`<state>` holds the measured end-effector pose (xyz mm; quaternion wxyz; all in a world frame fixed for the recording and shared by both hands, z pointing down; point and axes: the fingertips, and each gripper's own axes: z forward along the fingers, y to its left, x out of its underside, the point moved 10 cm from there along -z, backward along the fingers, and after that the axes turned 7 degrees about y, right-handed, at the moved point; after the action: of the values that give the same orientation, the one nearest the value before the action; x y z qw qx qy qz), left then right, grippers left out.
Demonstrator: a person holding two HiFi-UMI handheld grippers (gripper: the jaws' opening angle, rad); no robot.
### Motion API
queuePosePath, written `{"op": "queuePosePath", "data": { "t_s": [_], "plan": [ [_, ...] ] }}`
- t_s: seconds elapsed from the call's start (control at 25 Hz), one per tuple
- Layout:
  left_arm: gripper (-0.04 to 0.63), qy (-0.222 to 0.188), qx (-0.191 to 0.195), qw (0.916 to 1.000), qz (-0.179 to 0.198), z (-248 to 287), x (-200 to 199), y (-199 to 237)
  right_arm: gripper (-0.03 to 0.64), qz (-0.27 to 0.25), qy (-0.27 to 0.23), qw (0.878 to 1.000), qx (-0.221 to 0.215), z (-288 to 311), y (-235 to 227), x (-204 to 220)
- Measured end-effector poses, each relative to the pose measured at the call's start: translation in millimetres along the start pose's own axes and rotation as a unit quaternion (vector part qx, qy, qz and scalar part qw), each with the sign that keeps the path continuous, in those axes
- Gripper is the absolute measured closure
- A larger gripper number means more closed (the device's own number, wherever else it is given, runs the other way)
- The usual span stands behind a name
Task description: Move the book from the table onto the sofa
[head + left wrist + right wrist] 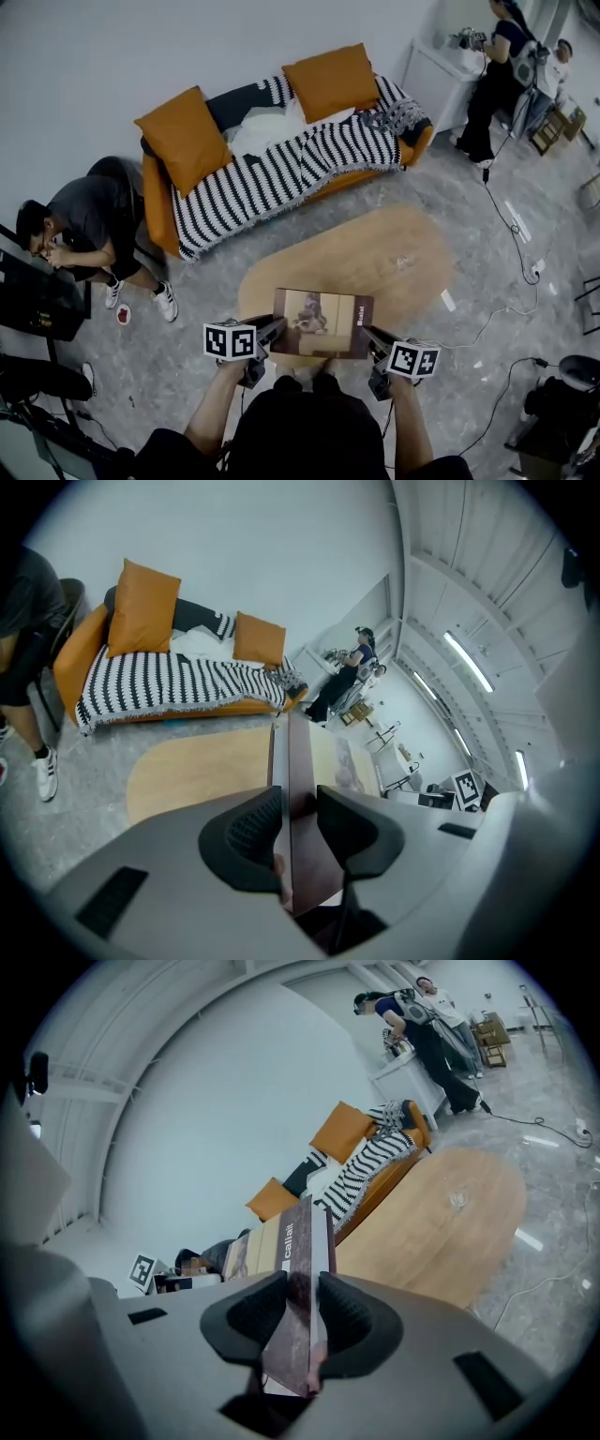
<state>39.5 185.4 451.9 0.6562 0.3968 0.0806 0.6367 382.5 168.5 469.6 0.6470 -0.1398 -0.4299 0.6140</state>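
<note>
So the book [322, 323] is up over the near end of the table [394, 253], pinched at one side by the left gripper [274, 330] and at the other by the right gripper [372, 337]. The sofa [155, 202] sits past the table's far side. Can't really make out the cover picture.

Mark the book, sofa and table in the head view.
book [322, 323]: head view, middle of its cover.
sofa [156, 208]: head view, bare orange armrest.
table [375, 255]: head view, bare wooden top.
</note>
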Motion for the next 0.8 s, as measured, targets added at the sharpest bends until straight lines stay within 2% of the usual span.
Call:
{"op": "queuePosePath", "data": {
  "t_s": [0.2,0.4,0.52,0.68,0.8],
  "plan": [
    [0.471,-0.009,-0.006,0.9999,-0.002,-7,9,-2,0.492,-0.012,0.012,1.0,-0.012,1,-3,3],
    [0.471,-0.029,-0.02,0.9992,-0.021,-16,30,-5,0.495,-0.027,0.033,0.998,-0.036,4,-1,6],
    [0.471,-0.047,-0.033,0.9973,-0.045,-25,46,-6,0.495,-0.043,0.055,0.996,-0.052,11,1,2],
    [0.472,-0.085,-0.061,0.9905,-0.089,-44,72,-5,0.495,-0.076,0.103,0.989,-0.08,32,9,-5],
    [0.472,-0.119,-0.088,0.98,-0.133,-63,103,-1,0.495,-0.112,0.147,0.977,-0.103,54,23,-6]
  ]
}}
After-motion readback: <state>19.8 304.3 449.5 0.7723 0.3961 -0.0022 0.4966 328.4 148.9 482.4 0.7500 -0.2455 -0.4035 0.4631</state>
